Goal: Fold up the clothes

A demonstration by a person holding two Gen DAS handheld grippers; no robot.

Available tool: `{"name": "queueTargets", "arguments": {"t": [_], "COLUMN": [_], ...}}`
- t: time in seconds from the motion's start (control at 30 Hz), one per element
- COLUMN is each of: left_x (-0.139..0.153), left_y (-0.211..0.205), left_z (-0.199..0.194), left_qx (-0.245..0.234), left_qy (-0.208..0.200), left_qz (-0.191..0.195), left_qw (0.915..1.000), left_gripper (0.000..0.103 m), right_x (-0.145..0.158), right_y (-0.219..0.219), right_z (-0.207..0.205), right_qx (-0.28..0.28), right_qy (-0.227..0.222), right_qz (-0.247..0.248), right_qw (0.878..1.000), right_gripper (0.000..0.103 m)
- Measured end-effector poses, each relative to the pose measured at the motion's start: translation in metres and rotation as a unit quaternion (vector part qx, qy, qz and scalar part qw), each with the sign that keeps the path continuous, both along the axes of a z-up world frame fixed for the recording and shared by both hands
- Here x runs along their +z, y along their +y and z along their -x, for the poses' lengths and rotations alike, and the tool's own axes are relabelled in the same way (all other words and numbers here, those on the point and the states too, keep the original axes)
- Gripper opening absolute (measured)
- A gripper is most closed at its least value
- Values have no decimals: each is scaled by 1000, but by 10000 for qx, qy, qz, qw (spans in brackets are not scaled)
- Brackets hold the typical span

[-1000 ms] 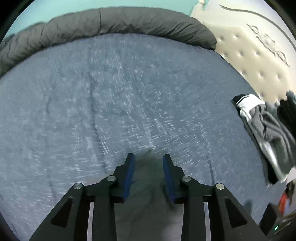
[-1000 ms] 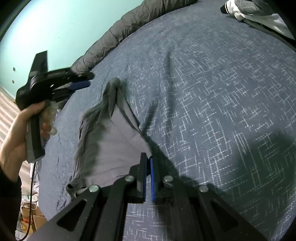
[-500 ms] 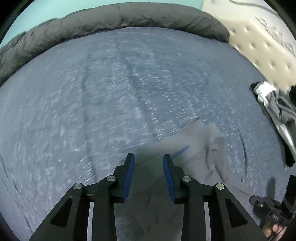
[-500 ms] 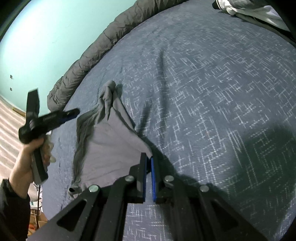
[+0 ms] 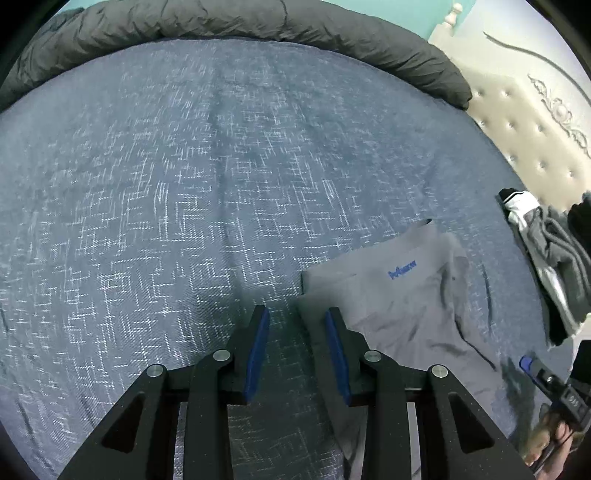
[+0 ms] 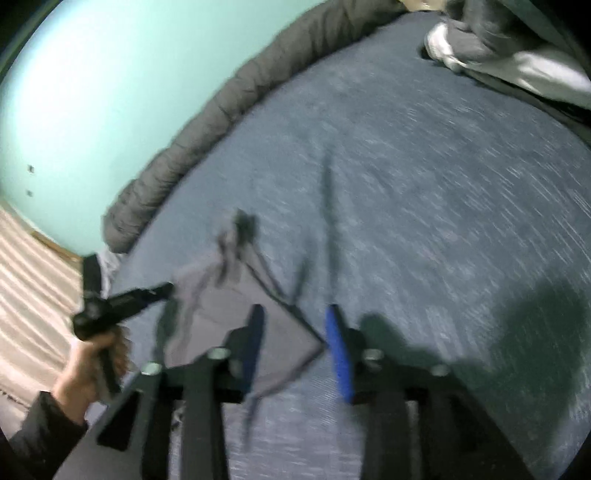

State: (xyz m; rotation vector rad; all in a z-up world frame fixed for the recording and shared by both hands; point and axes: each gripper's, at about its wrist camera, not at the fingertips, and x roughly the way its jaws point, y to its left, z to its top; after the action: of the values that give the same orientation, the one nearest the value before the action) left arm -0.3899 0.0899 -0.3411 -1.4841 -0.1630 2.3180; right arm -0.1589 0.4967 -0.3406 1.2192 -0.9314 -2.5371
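Observation:
A grey shirt point(image 5: 402, 302) with a small blue logo lies flat on the blue bedspread point(image 5: 184, 184), right of centre in the left wrist view. My left gripper point(image 5: 297, 325) hovers open at the shirt's left edge, nothing between its blue pads. In the blurred right wrist view the same shirt point(image 6: 236, 317) lies below my right gripper point(image 6: 295, 332), which is open with a shirt corner between and beneath its fingers, not pinched. A hand holds the left gripper point(image 6: 122, 302) at the left of that view.
A rolled dark grey duvet point(image 5: 258, 22) runs along the bed's far edge. A pile of grey, white and black clothes point(image 5: 546, 258) lies by the padded cream headboard point(image 5: 535, 125). A teal wall point(image 6: 110, 92) stands beyond the bed.
My right gripper has opened and let go of the shirt corner, and it is moving. My left gripper has swung so the shirt now lies to its right.

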Motion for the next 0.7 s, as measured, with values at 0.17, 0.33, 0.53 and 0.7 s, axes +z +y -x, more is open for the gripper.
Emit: {"name": "queueTargets", "arguments": {"t": [0.17, 0.33, 0.53, 0.7], "left_x": [-3, -9, -13, -15], "left_y": [0, 4, 3, 0], "left_z": [5, 9, 14, 15], "left_qx": [-77, -153, -95, -140], "left_qy": [-45, -103, -124, -135], "left_qz": [-242, -494, -697, -787], "left_qw": [9997, 9986, 9974, 9967], "left_gripper": [35, 35, 35, 22], "right_x": [3, 15, -1, -1], "right_y": [-24, -59, -80, -96], "right_z": [57, 125, 172, 184], "right_qx": [408, 904, 1183, 1212], "right_qy": [-183, -273, -677, -575], "right_qz": [209, -396, -508, -838], "right_qw": [9988, 9947, 9894, 9874], "right_gripper": [39, 40, 40, 6]}}
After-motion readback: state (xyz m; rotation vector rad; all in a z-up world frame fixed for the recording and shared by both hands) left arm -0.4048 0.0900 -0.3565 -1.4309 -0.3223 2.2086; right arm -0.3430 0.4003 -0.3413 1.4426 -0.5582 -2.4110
